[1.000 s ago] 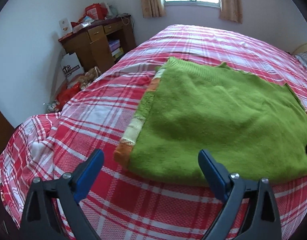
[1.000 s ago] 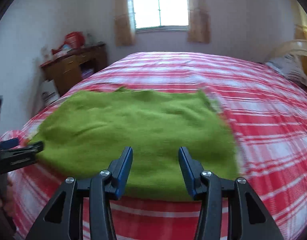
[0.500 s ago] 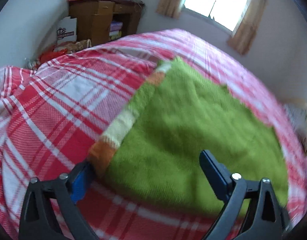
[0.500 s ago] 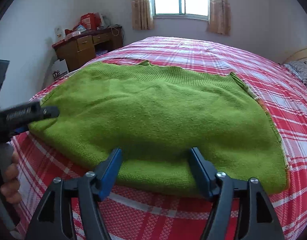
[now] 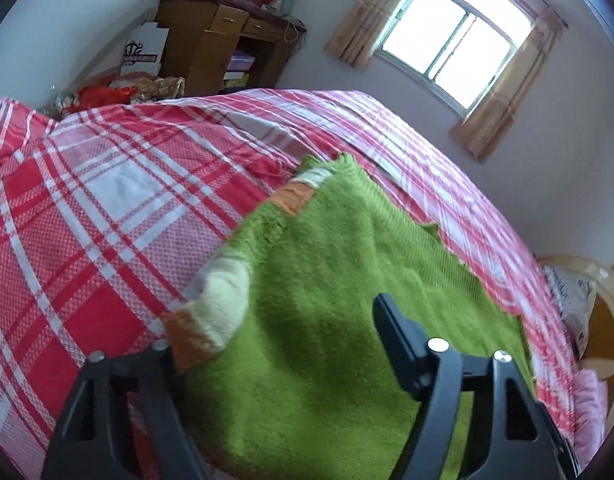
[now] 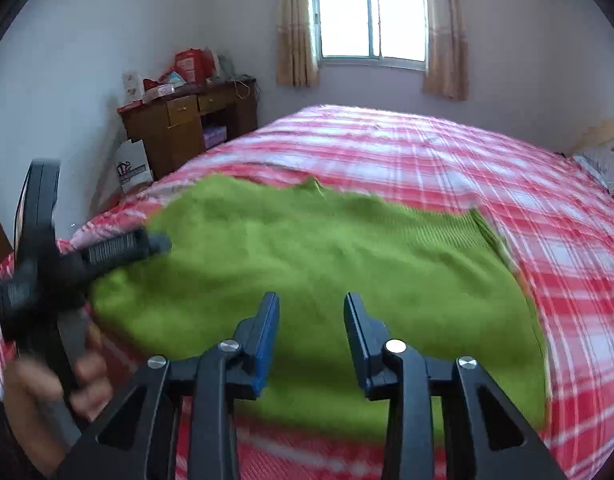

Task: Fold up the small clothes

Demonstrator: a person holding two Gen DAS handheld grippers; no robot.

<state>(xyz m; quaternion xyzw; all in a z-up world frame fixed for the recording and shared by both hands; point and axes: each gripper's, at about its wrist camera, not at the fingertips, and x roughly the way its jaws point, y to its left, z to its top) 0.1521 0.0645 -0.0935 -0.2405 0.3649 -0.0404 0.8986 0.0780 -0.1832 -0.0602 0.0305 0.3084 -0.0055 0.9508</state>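
A green knitted sweater (image 5: 347, 272) (image 6: 327, 248) with an orange and cream striped side lies flat on the red plaid bed (image 5: 107, 200) (image 6: 427, 152). My left gripper (image 5: 275, 328) is at its near left striped corner. Its jaws are closing with the corner between them: the left finger is hidden under the cloth, the right finger (image 5: 391, 324) stands above it with a wide gap. A hand (image 6: 79, 380) holds that gripper. My right gripper (image 6: 311, 308) hovers over the sweater's near edge. Its jaws are closing, and no cloth is pinched.
A wooden desk (image 5: 219, 44) (image 6: 187, 120) with clutter on top and a white paper bag (image 6: 133, 170) beside it stand at the far left wall. Behind the bed is a curtained window (image 6: 371, 16). A pillow (image 6: 603, 168) lies at the far right.
My left gripper rolled and pushed in onto the sweater's striped corner, one finger sliding under the cloth, jaws narrowing. My right gripper's jaws widened, then narrowed, over the near edge.
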